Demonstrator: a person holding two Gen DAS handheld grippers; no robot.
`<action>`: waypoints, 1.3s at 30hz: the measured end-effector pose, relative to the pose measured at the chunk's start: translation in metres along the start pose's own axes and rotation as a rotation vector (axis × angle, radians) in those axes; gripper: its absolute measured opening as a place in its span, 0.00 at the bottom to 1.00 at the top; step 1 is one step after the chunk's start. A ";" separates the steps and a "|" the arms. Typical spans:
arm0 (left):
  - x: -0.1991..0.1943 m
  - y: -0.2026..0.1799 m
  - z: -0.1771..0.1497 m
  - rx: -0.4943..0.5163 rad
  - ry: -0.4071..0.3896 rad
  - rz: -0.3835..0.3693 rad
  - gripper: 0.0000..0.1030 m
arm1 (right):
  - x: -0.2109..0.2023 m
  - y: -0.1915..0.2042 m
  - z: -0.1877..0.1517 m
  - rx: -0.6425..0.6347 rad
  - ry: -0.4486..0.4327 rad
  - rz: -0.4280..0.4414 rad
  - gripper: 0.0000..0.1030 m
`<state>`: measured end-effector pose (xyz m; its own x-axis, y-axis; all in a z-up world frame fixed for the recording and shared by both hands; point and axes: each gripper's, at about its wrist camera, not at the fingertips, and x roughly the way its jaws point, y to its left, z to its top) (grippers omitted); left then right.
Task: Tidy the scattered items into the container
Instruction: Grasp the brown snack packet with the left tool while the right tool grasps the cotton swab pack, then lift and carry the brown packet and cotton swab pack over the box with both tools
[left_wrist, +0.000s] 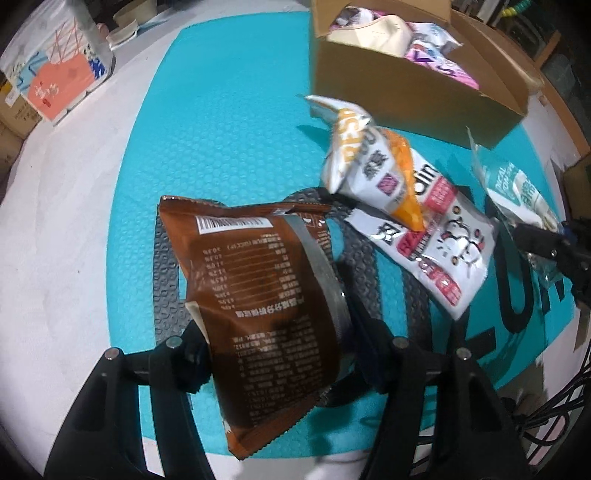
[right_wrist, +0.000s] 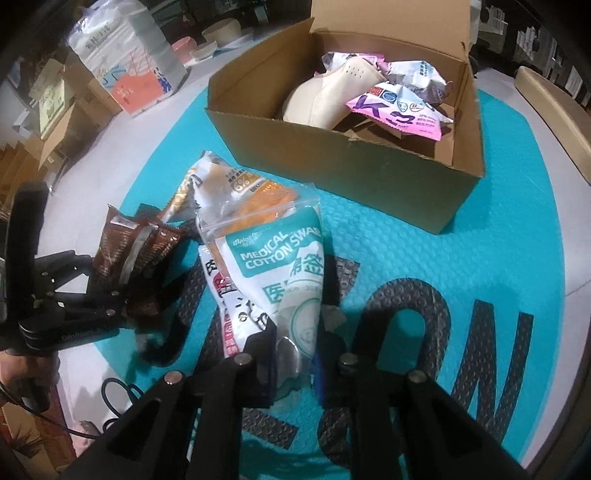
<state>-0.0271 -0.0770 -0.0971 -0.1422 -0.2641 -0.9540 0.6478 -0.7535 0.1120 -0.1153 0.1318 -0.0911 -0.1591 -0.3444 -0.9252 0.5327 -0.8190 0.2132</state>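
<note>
Nearest, the left gripper is clamped on the lower part of a brown snack bag, which stands above the teal mat with its printed back toward the camera; gripping near one end lets the rest of the bag hang free for carrying. Likewise, the right gripper is closed on the bottom of a cotton swab pouch, its zip-sealed top pointing away toward the box. Holding one item in each gripper plausibly allows both to be moved in a single trip.

Between the two grippers, still on the mat, lie a white packet with red labels and, resting on top of it, a white and orange bag; these remain to be collected.

Farther off, the open cardboard box sits at the far side of the mat, flaps raised so the top is accessible. It already holds a beige item and a pink packet, so the task appears partly done. Beyond the mat stands a patterned paper bag.
</note>
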 end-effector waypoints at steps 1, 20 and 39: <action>-0.003 -0.003 0.001 0.009 -0.004 0.002 0.59 | -0.003 0.000 -0.001 0.000 -0.002 0.001 0.13; -0.046 -0.048 -0.032 0.131 -0.023 -0.025 0.60 | -0.035 -0.008 -0.029 0.061 -0.007 0.033 0.13; -0.088 -0.083 0.004 0.301 -0.124 -0.016 0.60 | -0.076 -0.009 -0.011 0.047 -0.074 0.032 0.13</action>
<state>-0.0716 0.0064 -0.0208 -0.2526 -0.3082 -0.9172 0.3974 -0.8973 0.1920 -0.0990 0.1706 -0.0263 -0.2047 -0.4024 -0.8923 0.4995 -0.8269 0.2583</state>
